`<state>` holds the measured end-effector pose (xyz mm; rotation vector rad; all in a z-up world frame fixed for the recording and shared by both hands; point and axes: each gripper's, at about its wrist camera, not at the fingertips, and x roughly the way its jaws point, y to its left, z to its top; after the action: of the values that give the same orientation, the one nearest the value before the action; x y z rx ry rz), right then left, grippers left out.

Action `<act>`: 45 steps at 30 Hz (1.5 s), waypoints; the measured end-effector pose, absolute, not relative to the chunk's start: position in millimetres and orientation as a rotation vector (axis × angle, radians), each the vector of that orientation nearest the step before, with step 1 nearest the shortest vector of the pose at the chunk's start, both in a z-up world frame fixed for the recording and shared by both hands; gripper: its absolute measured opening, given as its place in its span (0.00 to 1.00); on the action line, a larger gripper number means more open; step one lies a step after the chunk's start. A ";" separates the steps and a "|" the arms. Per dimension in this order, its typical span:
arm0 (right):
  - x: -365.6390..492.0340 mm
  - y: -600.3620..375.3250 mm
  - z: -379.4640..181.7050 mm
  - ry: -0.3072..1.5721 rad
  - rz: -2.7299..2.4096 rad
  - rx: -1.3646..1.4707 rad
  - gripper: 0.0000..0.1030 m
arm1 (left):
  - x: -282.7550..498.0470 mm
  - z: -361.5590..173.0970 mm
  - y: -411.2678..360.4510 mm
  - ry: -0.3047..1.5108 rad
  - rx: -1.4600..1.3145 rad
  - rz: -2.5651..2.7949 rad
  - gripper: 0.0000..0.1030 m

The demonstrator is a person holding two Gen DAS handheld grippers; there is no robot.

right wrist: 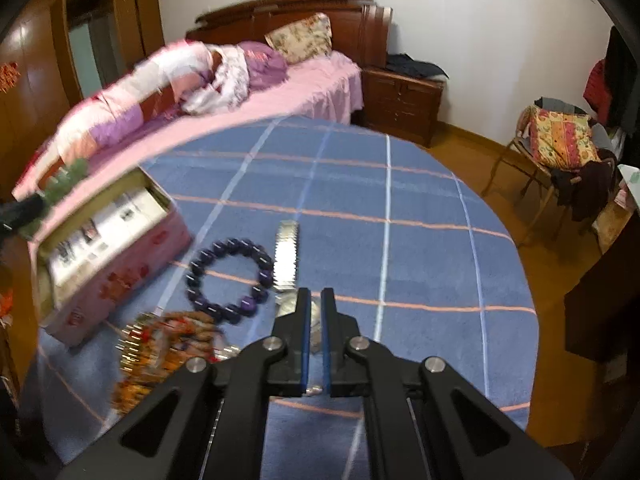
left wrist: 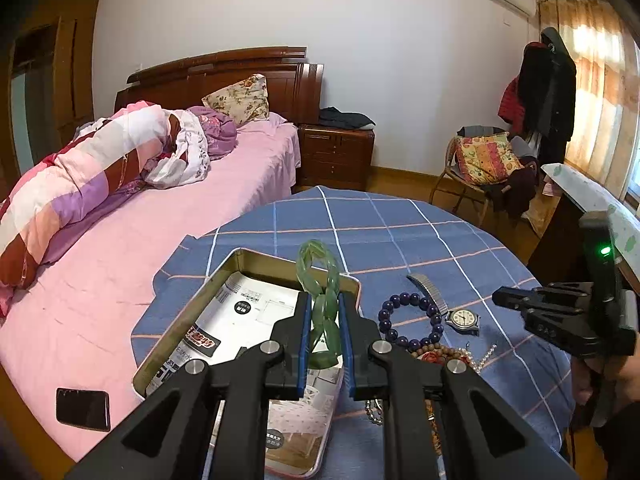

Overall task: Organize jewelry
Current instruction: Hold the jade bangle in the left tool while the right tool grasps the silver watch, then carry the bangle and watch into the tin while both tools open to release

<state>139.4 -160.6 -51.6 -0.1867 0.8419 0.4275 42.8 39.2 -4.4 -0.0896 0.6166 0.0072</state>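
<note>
On the blue checked cloth (left wrist: 400, 240), centre of both views, the jewelry lies beside an open tin.
Left gripper (left wrist: 325, 300): lower centre of the left view; jaws clamped on a green bangle (left wrist: 320, 280), which stands up between the blue pads above the tin.
Tin (left wrist: 192, 312): lower left of the left view, lid off, printed paper inside; pink-sided at middle left of the right view.
Right gripper (right wrist: 316, 296): lower centre of the right view; jaws nearly together, with the watch's case between the pads. Whether the pads press on it is hidden, so I cannot tell if it is held.
Watch (left wrist: 462, 317): right of the tin in the left view, dial up, metal band (right wrist: 286, 256) stretching away from it.
Purple beads (left wrist: 410, 322): a ring just left of the watch, touching its band.
Bead heap (right wrist: 160, 344): brown, red and pearl strands, lower left of the right view, blurred.
Phone (left wrist: 83, 409): on the pink bed (left wrist: 140, 260), lower left of the left view.
</note>
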 end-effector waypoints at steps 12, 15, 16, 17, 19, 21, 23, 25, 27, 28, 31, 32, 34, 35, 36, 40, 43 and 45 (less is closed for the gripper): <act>151.1 -141.9 -96.7 0.936 0.500 -0.301 0.50 | 48.2 -9.5 41.2 0.652 -0.090 0.010 0.12; 152.9 -144.4 -94.4 0.947 0.518 -0.277 0.38 | 49.2 -7.9 43.2 0.653 -0.089 0.013 0.12; 151.1 -144.1 -93.5 0.941 0.516 -0.287 0.38 | 49.9 -7.1 43.3 0.653 -0.090 0.012 0.12; 149.8 -144.5 -92.9 0.938 0.518 -0.291 0.37 | 49.5 -7.1 43.3 0.652 -0.090 0.012 0.12; 146.2 -146.5 -90.0 0.924 0.518 -0.288 0.37 | 50.1 -7.0 43.2 0.650 -0.087 0.012 0.12; 142.5 -147.5 -85.9 0.906 0.513 -0.277 0.37 | 51.1 -6.4 44.8 0.650 -0.086 0.012 0.12; 138.5 -151.5 -76.6 0.878 0.510 -0.259 0.37 | 50.9 -6.1 44.4 0.648 -0.079 0.015 0.12; 136.4 -150.9 -68.7 0.856 0.509 -0.252 0.37 | 51.8 -3.8 47.4 0.643 -0.077 0.022 0.12; 132.4 -150.8 -55.1 0.822 0.507 -0.243 0.37 | 51.9 -1.5 50.6 0.637 -0.077 0.030 0.12; 130.8 -150.8 -48.5 0.806 0.507 -0.237 0.37 | 52.3 -0.3 52.7 0.634 -0.077 0.034 0.12; 126.2 -146.5 -31.6 0.761 0.515 -0.223 0.37 | 52.2 1.2 58.1 0.628 -0.073 0.046 0.12; 125.5 -144.2 -26.6 0.749 0.521 -0.222 0.37 | 52.3 1.5 60.3 0.628 -0.073 0.049 0.12; 123.9 -136.0 -18.6 0.731 0.533 -0.221 0.37 | 52.6 2.1 64.3 0.625 -0.070 0.057 0.12; 123.9 -131.5 -16.9 0.725 0.539 -0.222 0.37 | 53.3 2.4 66.5 0.625 -0.069 0.060 0.12; 123.7 -126.6 -15.3 0.718 0.544 -0.225 0.37 | 53.6 2.5 67.9 0.624 -0.068 0.061 0.12; 120.9 -107.4 -5.1 0.692 0.569 -0.221 0.37 | 60.8 0.0 73.5 0.633 -0.060 0.075 0.12; 119.0 -90.8 0.5 0.673 0.595 -0.226 0.37 | 67.5 -3.4 79.2 0.646 -0.052 0.084 0.13; 117.6 -78.8 3.6 0.661 0.614 -0.231 0.37 | 70.6 -5.3 83.3 0.653 -0.049 0.089 0.13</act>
<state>117.6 -78.8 3.6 -0.2308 0.6610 0.6142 70.6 83.3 -5.3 -0.0490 0.6528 0.0890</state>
